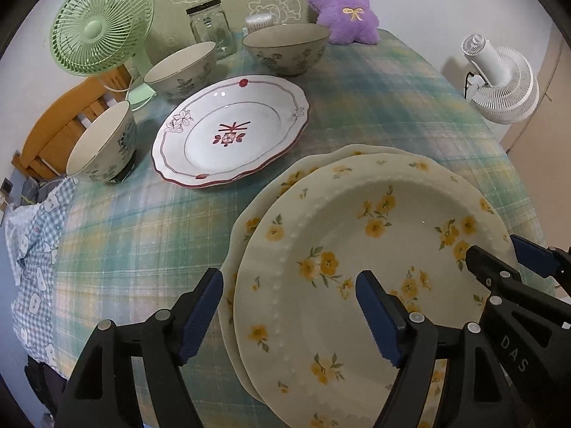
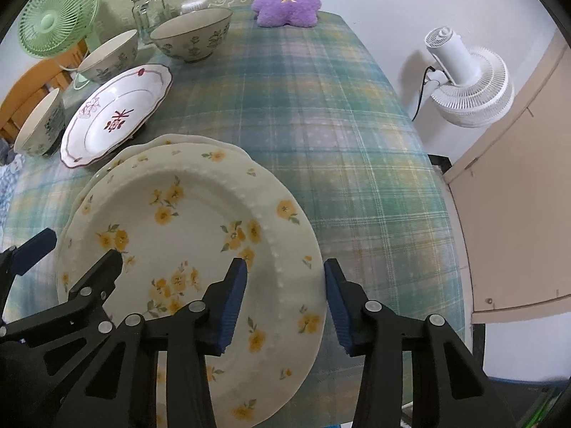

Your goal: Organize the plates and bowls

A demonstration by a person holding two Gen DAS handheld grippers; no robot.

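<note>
A cream plate with yellow flowers [image 1: 357, 256] [image 2: 200, 235] lies on top of a second cream plate [image 1: 257, 210] [image 2: 117, 158] near the table's front. My left gripper [image 1: 289, 289] is open, its fingers astride the top plate's left rim. My right gripper [image 2: 285, 278] is open, astride the same plate's right rim; it also shows in the left wrist view [image 1: 499, 253]. A white plate with red trim [image 1: 232, 128] [image 2: 114, 114] lies beyond. Three floral bowls [image 1: 103, 146] [image 1: 182, 71] [image 1: 285, 48] stand behind it.
A green fan [image 1: 103, 25], a glass jar [image 1: 210, 25] and a purple plush toy [image 1: 342, 7] stand at the table's far end. A white fan [image 2: 467, 82] stands off the right edge. A checked cloth [image 1: 35, 249] hangs at the left.
</note>
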